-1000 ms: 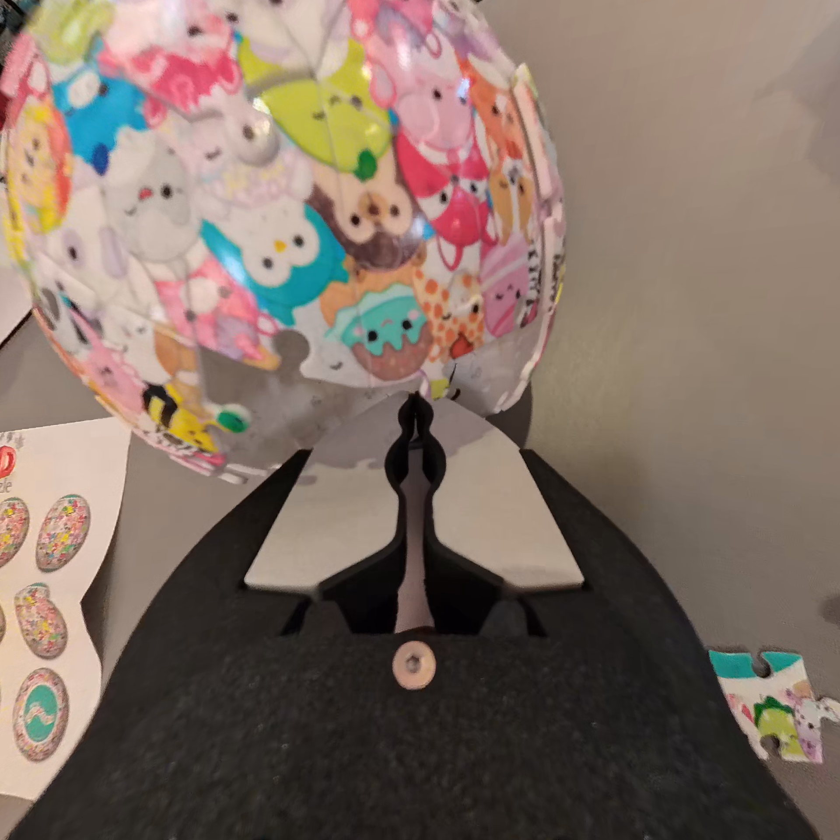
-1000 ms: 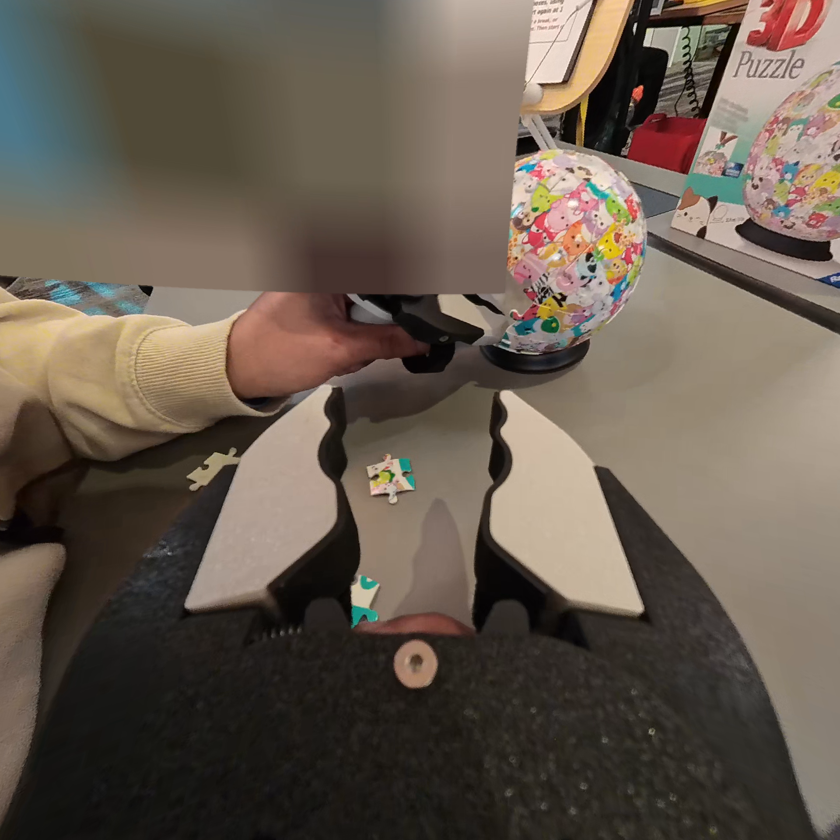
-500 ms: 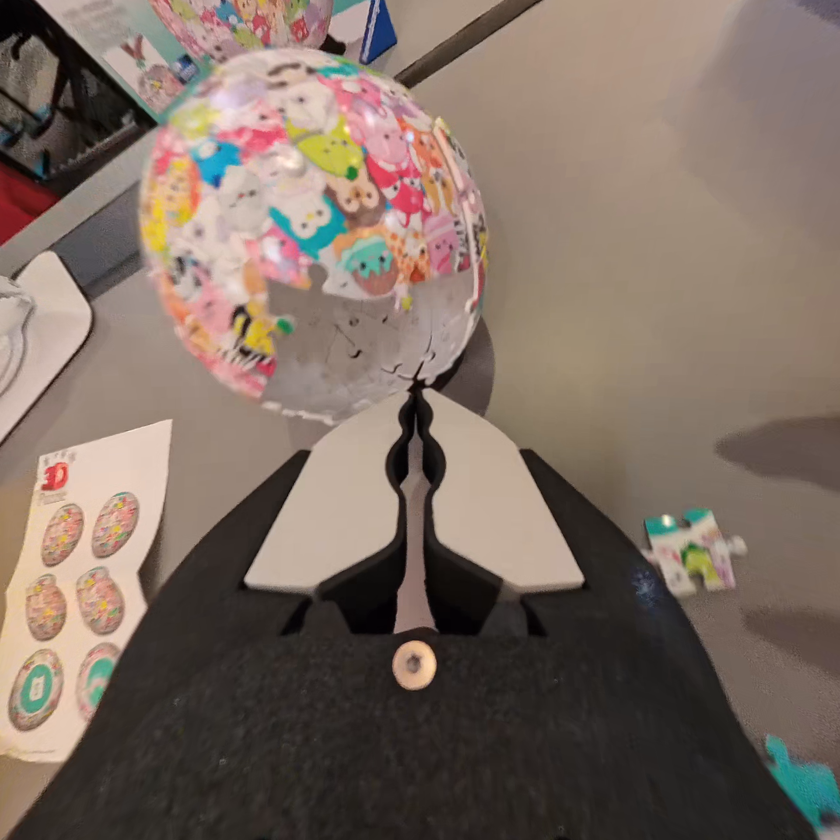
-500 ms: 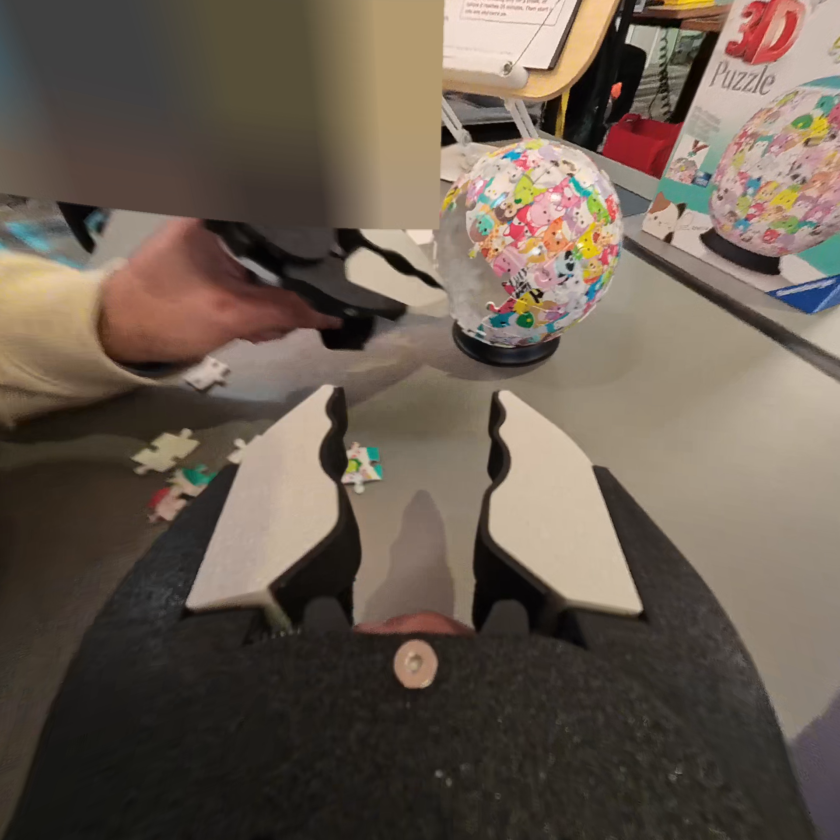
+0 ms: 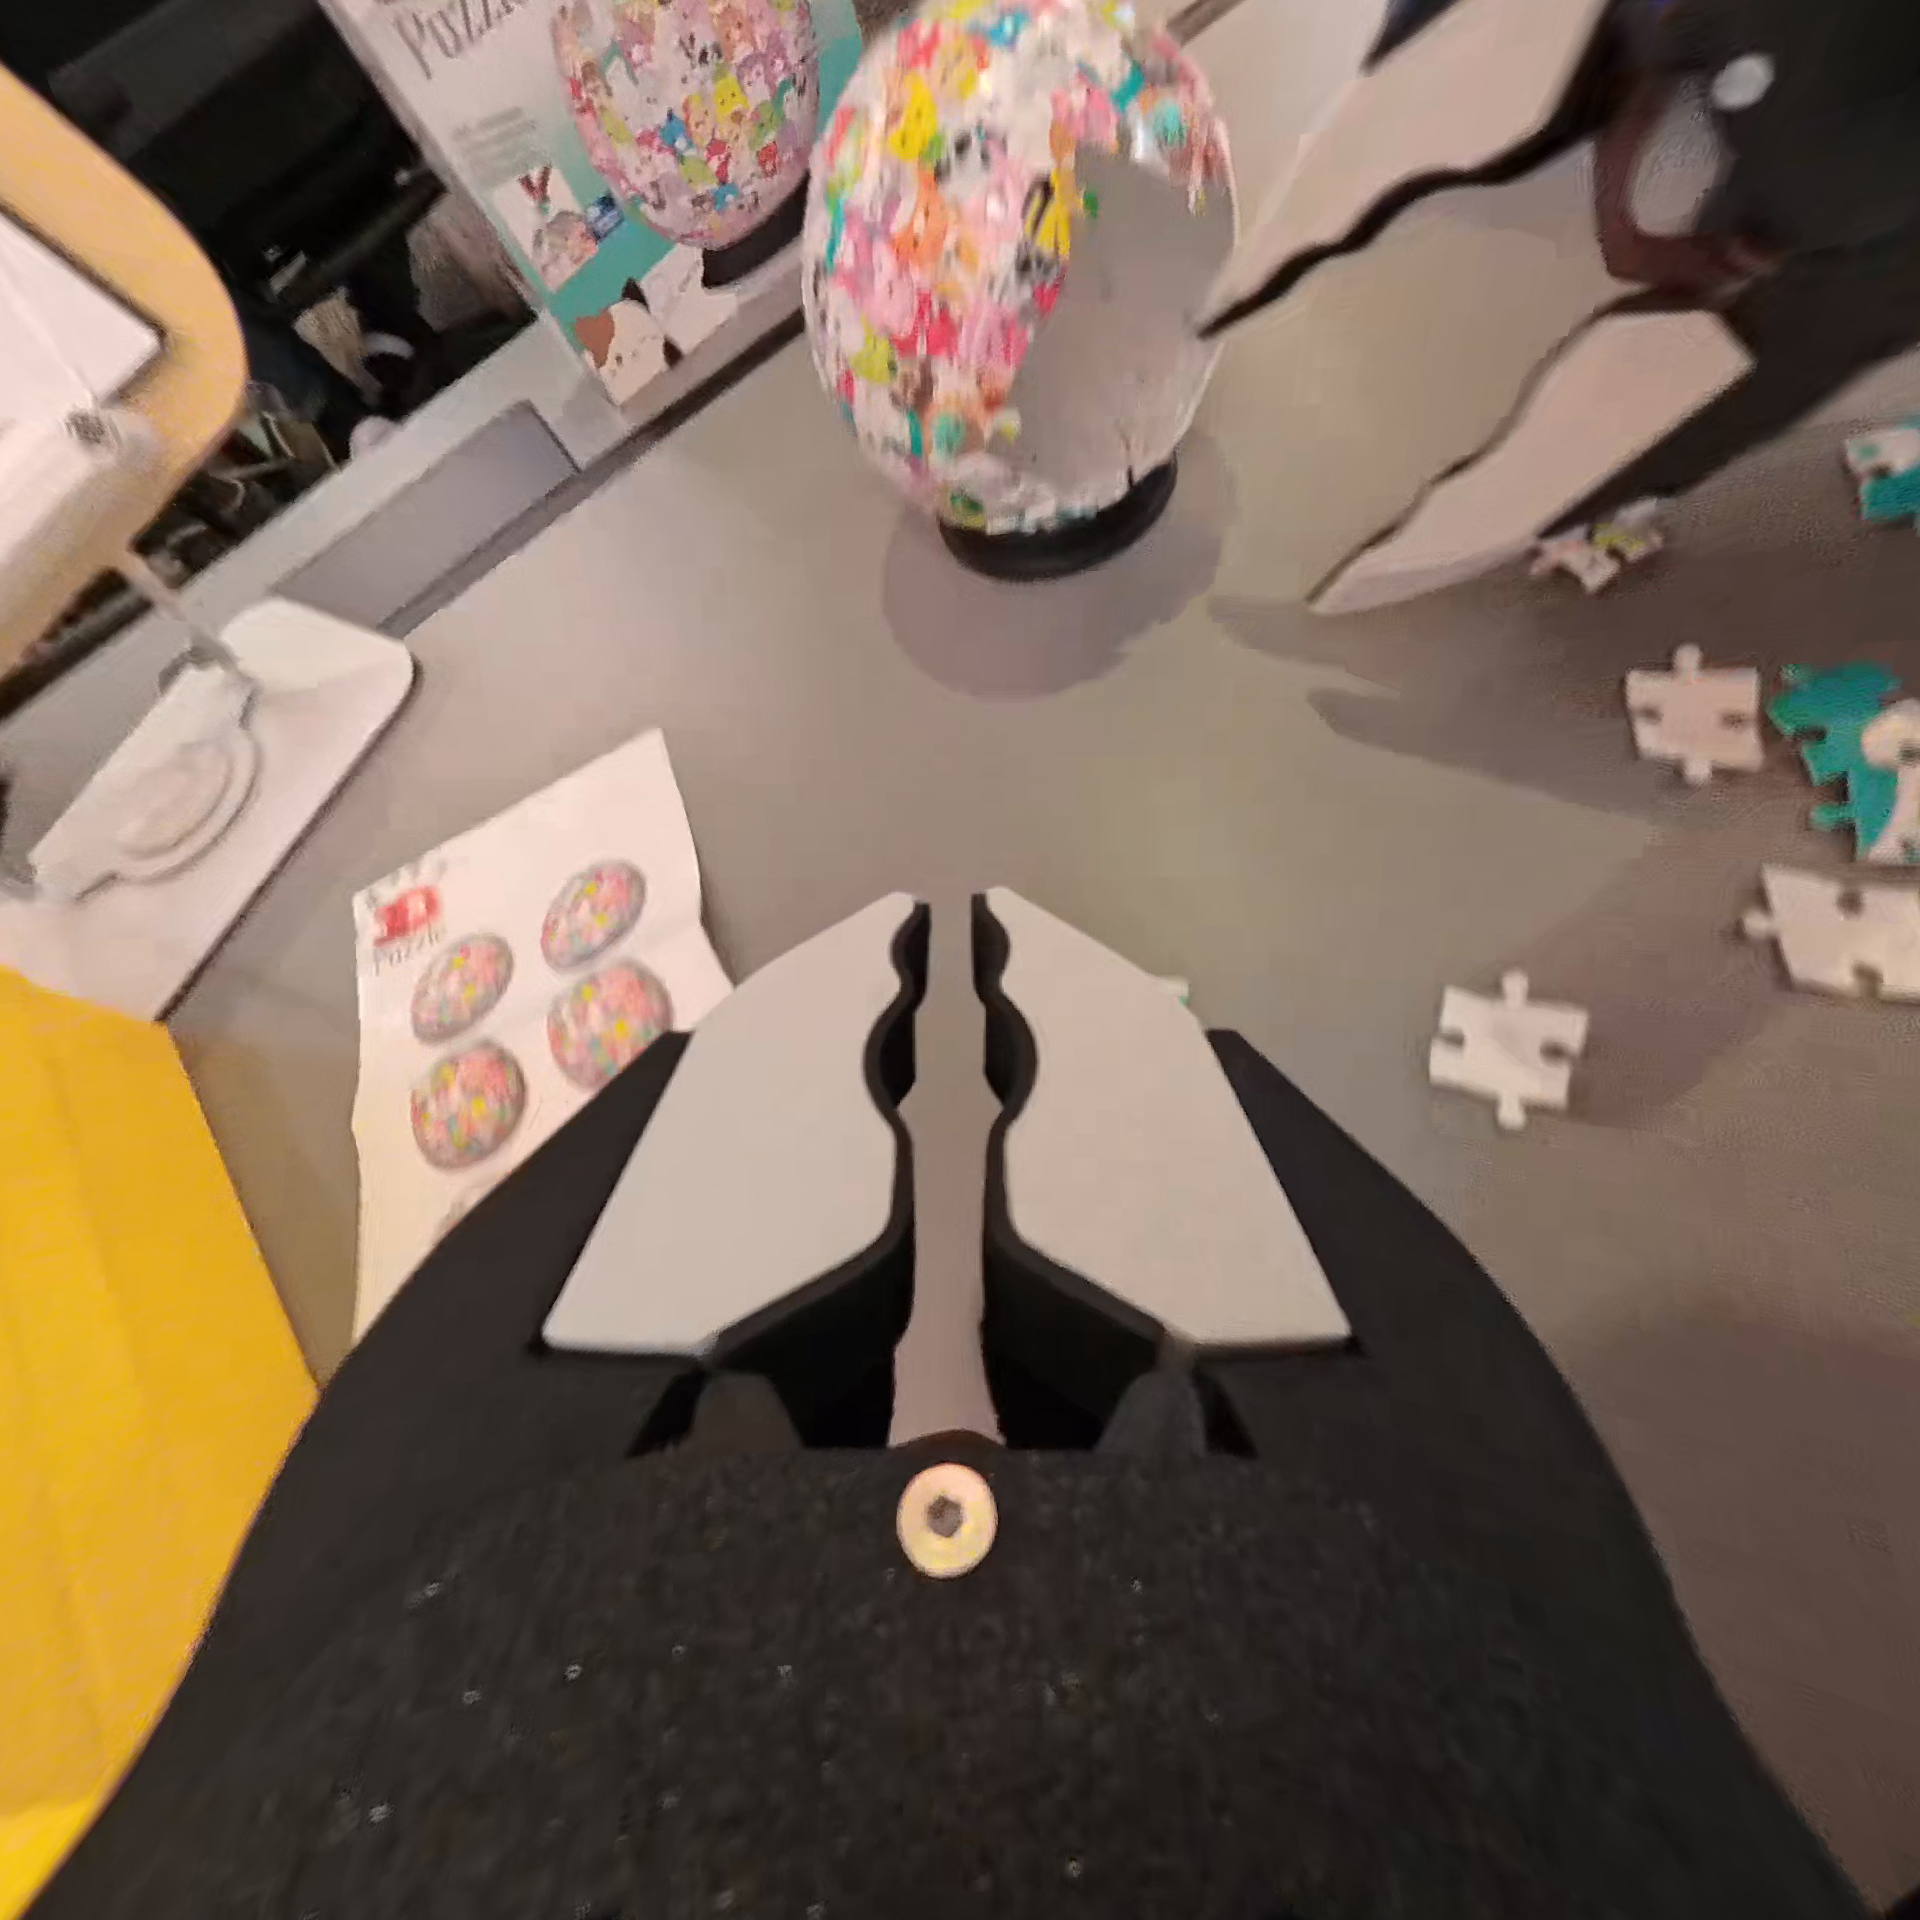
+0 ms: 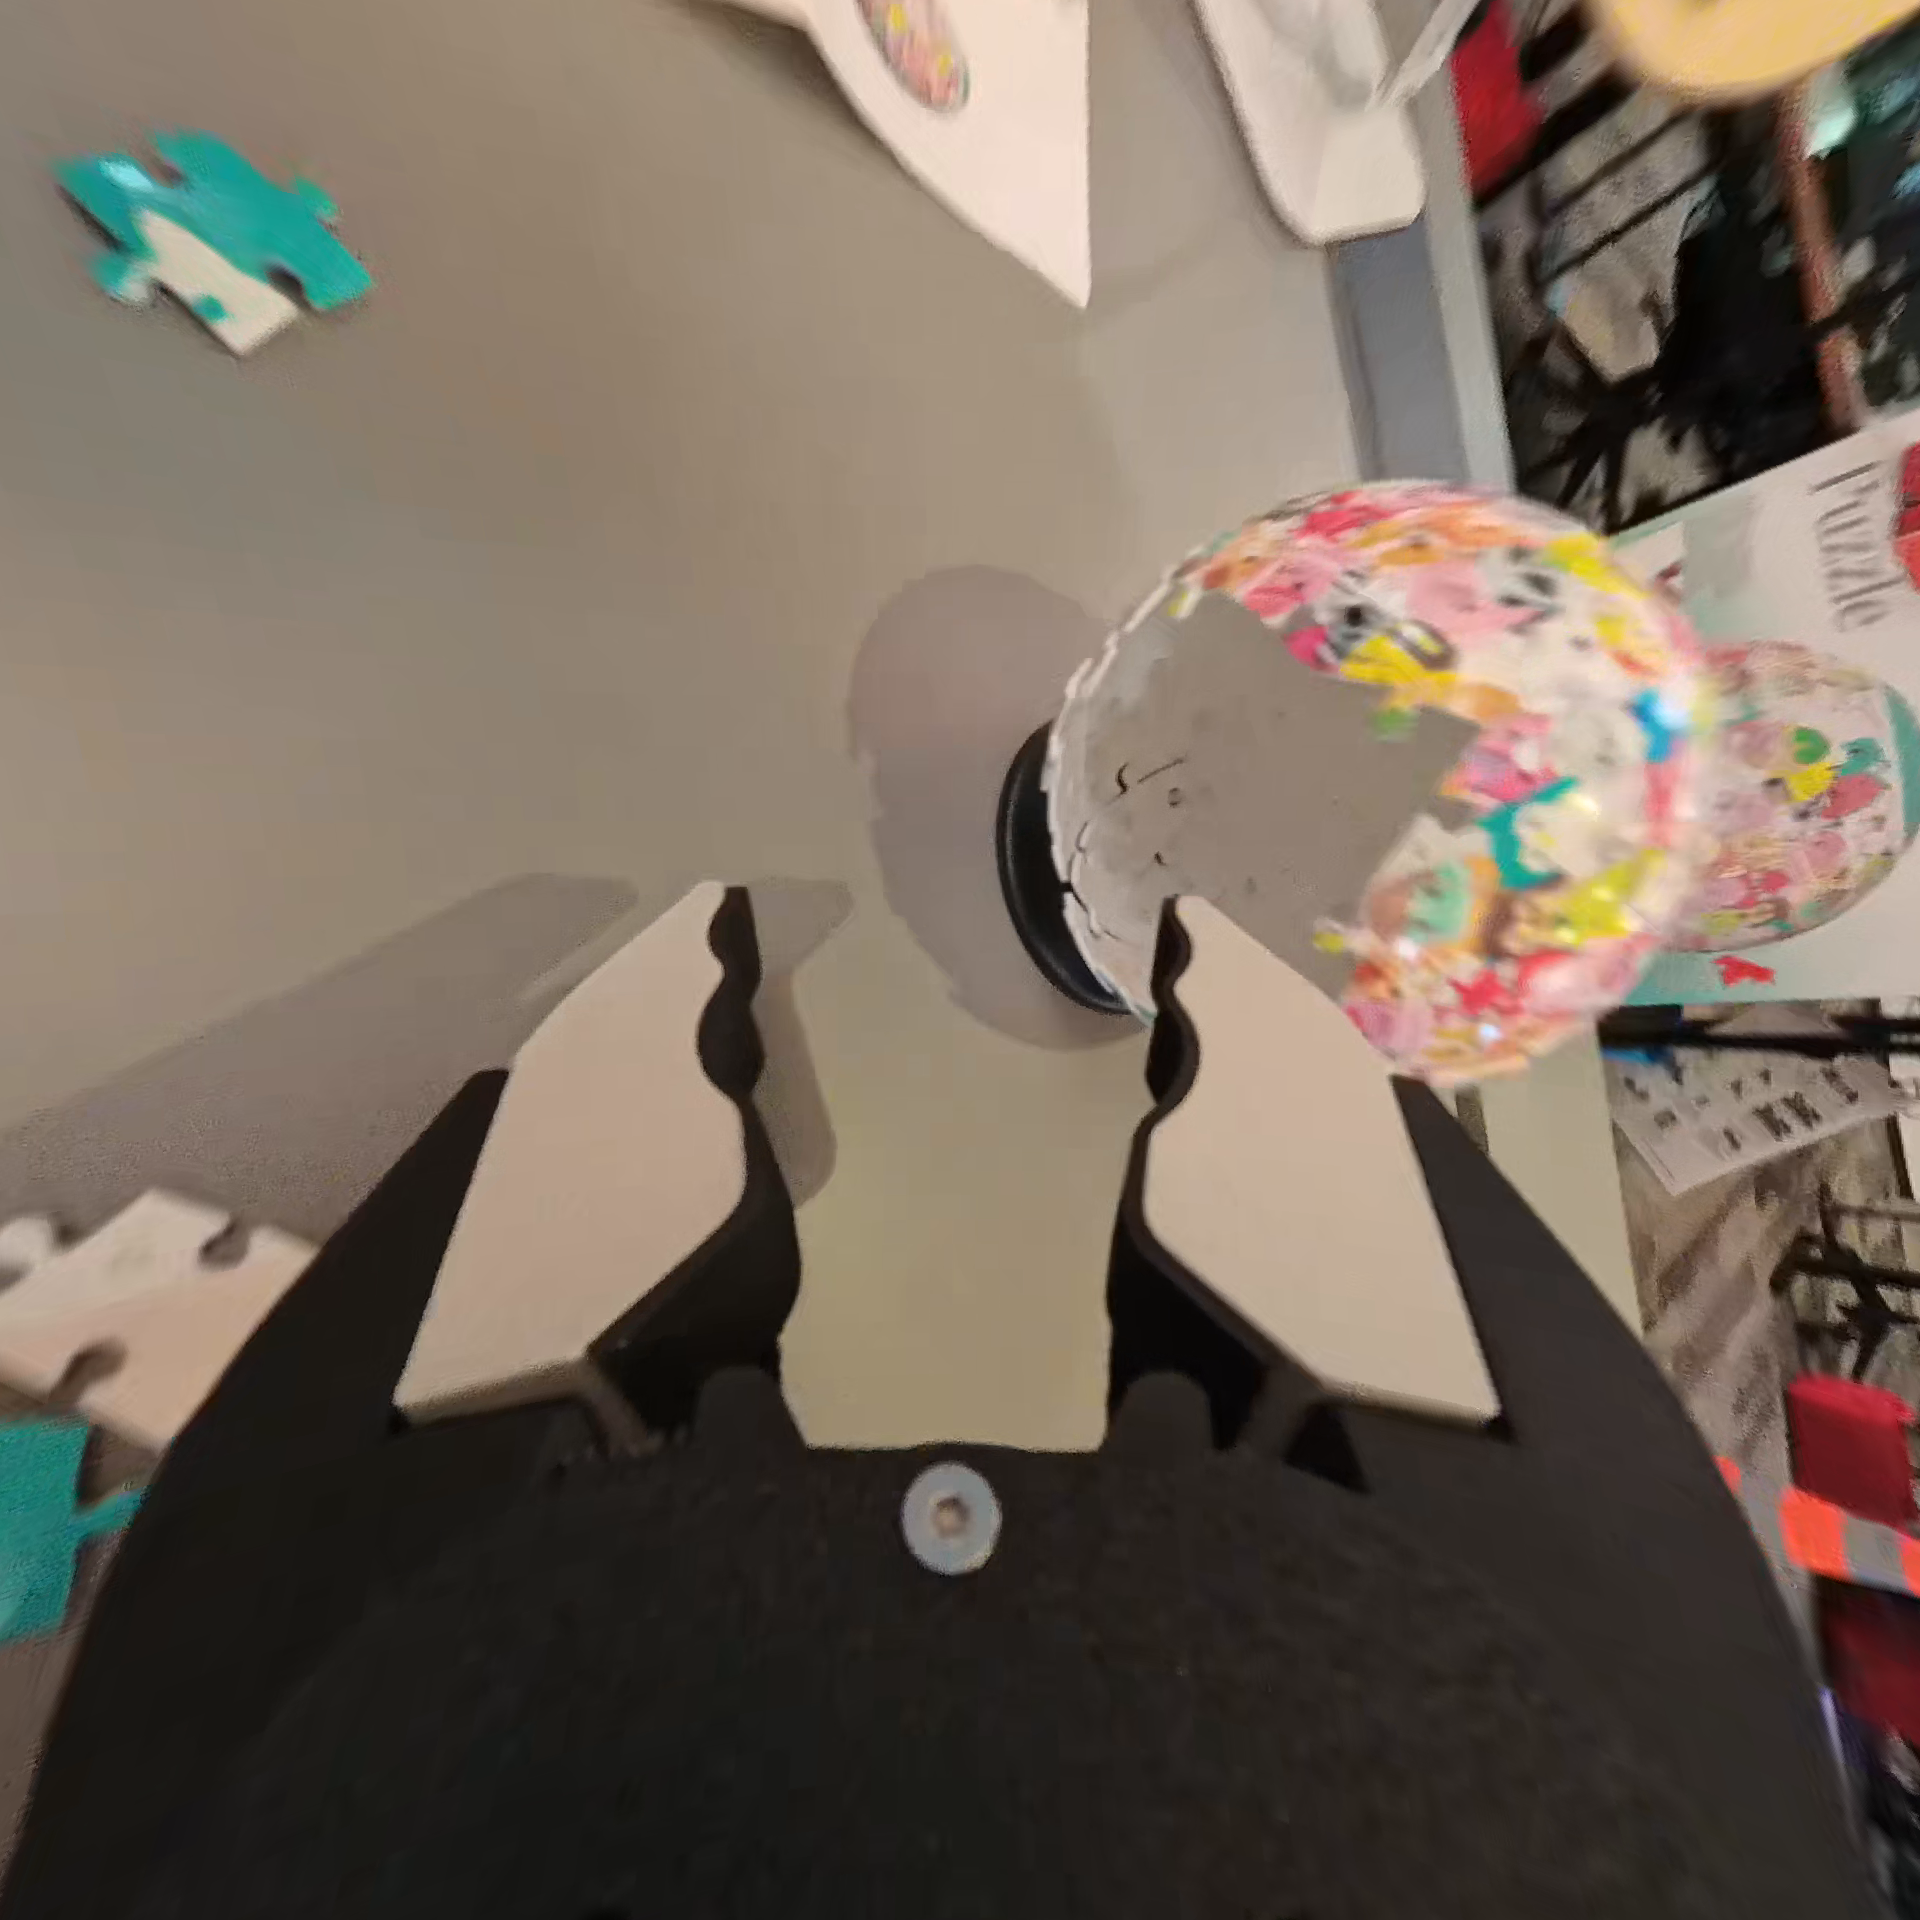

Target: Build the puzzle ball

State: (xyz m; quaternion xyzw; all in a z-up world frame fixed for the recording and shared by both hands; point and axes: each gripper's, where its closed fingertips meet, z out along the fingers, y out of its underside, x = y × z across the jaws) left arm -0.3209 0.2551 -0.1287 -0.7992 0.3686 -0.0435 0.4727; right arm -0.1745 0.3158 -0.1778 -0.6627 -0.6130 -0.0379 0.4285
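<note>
The colourful puzzle ball point(image 5: 966, 270) stands on its black ring stand point(image 5: 1060, 530) on the grey table, with a bare grey gap in its shell point(image 6: 1247, 769). My left gripper point(image 5: 948, 906) is well back from the ball, shut to a thin gap and empty. My right gripper point(image 6: 951, 902) is open and empty, rolled sideways, with its right fingertip point(image 6: 1179, 914) close beside the ball's point(image 6: 1507, 831) lower edge near the stand point(image 6: 1023, 852). It also shows in the left wrist view point(image 5: 1262, 462), open, right of the ball. Loose pieces lie face down point(image 5: 1507, 1049) and face up point(image 5: 1849, 758).
An instruction sheet point(image 5: 520, 977) lies left of my left gripper. The puzzle box point(image 5: 644, 156) stands behind the ball, a white lamp base point(image 5: 218, 748) at far left, a yellow surface point(image 5: 104, 1351) at left. More pieces lie nearby: teal point(image 6: 208, 239), white point(image 6: 135, 1320). There is about 15 centimeters between the tips of the two grippers.
My left gripper has drawn back from the ball, which it touched a second ago. My right gripper has moved in close to the ball and rolled sideways. The ball stays on its stand.
</note>
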